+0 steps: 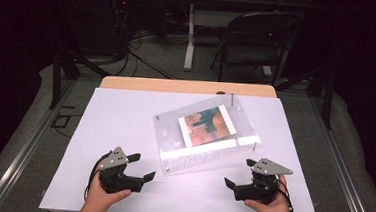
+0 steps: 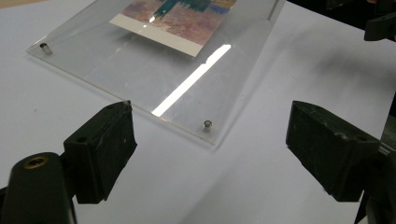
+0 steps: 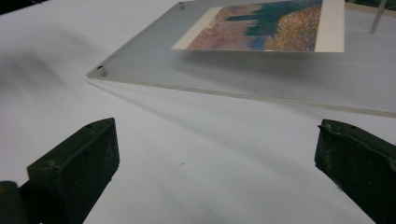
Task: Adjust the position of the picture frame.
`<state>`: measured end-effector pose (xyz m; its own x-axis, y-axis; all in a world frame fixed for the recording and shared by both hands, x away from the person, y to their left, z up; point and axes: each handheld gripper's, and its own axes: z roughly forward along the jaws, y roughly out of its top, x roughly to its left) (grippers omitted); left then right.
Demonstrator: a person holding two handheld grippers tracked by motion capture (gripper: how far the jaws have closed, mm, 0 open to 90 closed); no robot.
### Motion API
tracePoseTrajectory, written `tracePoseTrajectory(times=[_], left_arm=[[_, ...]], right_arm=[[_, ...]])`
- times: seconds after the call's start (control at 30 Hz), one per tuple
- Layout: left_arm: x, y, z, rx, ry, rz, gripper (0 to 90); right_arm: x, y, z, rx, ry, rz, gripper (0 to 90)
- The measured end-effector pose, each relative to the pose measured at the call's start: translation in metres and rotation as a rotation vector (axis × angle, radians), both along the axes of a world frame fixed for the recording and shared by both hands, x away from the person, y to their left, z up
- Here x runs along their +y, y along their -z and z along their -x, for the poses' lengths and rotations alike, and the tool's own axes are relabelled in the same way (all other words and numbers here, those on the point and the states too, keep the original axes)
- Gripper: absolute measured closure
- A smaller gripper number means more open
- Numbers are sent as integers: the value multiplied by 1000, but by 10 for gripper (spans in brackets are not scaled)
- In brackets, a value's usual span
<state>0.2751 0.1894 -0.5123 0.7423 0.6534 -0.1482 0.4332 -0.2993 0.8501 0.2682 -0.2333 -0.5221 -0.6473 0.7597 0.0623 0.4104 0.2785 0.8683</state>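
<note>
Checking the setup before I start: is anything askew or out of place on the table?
The clear acrylic picture frame lies turned at an angle to the white table's edges, not square. Its picture looks intact, with no cracks visible. Both grippers, left and right, are open and apart from it.

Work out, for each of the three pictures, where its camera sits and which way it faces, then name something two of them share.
High view: above the person's side, looking forward and down on the white table; forearms, left gripper and right gripper show.
Left gripper view: rides the left gripper, facing the clear acrylic frame; its fingers stand apart.
Right gripper view: rides the right gripper, facing the frame's edge; fingers apart.
Shared: all show the painted print inside the frame.
</note>
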Motion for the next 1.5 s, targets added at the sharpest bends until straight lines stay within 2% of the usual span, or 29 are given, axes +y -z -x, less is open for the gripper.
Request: tracePoseTrajectory(times=[0.1, 0.27, 0.43, 0.53, 0.7, 0.8, 0.97, 1.1, 1.17, 1.2, 1.23, 1.3, 1.33, 1.47, 1.5], left_arm=[[-1, -5, -4, 4, -5, 2, 155], [-8, -21, -18, 4, -4, -3, 144], [-17, -31, -27, -4, 12, -1, 140], [-30, -35, -35, -8, 29, 14, 141], [-45, -33, -43, 5, 42, 33, 140], [-59, -26, -49, 21, 71, 27, 141], [-71, -17, -55, 42, 80, 30, 157], [-78, -8, -59, 51, 79, 32, 218], [-81, -4, -60, 55, 83, 30, 274], [-83, -1, -60, 56, 81, 36, 274], [-84, 0, -60, 56, 80, 37, 336], [-86, 3, -60, 58, 81, 45, 403], [-89, 6, -60, 52, 84, 38, 445], [-93, 9, -59, 61, 94, 26, 543], [-94, 10, -59, 67, 92, 30, 543]], right_arm=[[-4, -4, -5, 2, 6, 12, 0], [-17, -17, -20, -5, 52, 31, 0], [-28, -26, -32, -8, 69, 25, 0], [-37, -30, -42, 2, 93, 14, 0], [-47, -27, -51, 4, 115, -4, 0], [-52, -23, -54, -3, 123, 5, 0], [-57, -12, -59, 2, 137, 39, 16], [-62, 0, -61, 6, 153, 37, 152], [-64, 2, -62, 8, 161, 35, 164], [-65, 5, -63, 14, 168, 33, 191], [-68, 9, -66, 19, 180, 43, 248], [-68, 12, -67, 20, 187, 44, 269], [-70, 16, -71, 23, 197, 51, 337], [-71, 23, -78, 47, 208, 73, 418], [-71, 23, -78, 47, 208, 73, 418]])
